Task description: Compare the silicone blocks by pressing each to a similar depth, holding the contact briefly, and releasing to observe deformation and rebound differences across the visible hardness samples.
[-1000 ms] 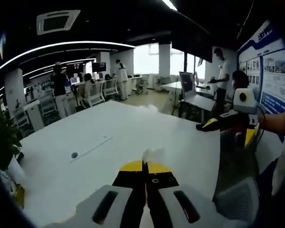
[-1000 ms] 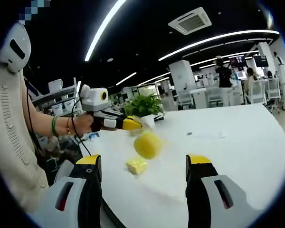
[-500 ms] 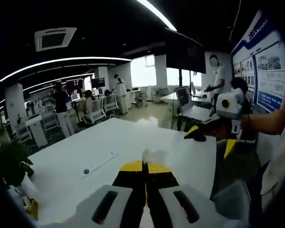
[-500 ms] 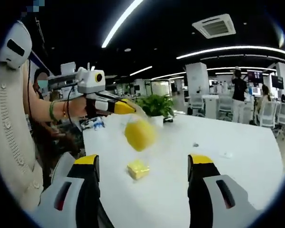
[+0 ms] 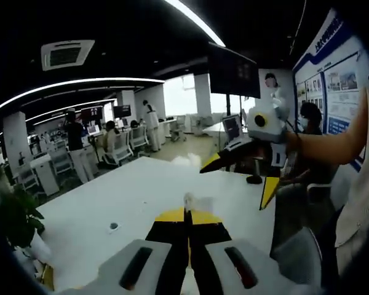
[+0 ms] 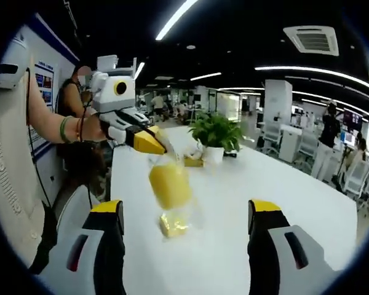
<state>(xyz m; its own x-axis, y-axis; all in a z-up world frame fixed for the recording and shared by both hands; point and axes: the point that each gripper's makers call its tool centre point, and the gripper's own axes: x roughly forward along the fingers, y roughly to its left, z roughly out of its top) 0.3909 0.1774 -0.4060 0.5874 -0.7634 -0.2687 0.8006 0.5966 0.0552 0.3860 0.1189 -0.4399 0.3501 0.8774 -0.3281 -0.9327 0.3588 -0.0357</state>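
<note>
- Progress, judged from how things lay: no pressing going on. The left gripper (image 6: 149, 142) held a yellow silicone block (image 6: 169, 184) up in the air, hanging by a thin clear/white strip pinched at the tips; a second, smaller yellow silicone block (image 6: 173, 225) lay on the white table (image 6: 283, 209) below it
- So prob. at a pick-up/reposition stage; the press-hold-release comparison looked mostly left to do, and no dent or rebound could be read on either block
- Left gripper: jaws closed tight together in left gripper view (image 5: 187, 216), w/ a bit of whitish material (image 5: 194, 201) sticking out past the tips
- Right gripper (image 6: 184, 215): jaws spread wide, nothing between them, aimed twd the hanging block; also seen from the side in left gripper view (image 5: 237, 166), held above the far table edge
- Right gripper view gave what the other didn't: both blocks, the hanging block's blurred shape, a green potted plant (image 6: 216, 133) behind
- Left gripper view gave instead: the bare table top w/ a small round grommet (image 5: 113, 226), people at desks far off, a wall poster (image 5: 332, 80); block itself couldn't be made out there
</note>
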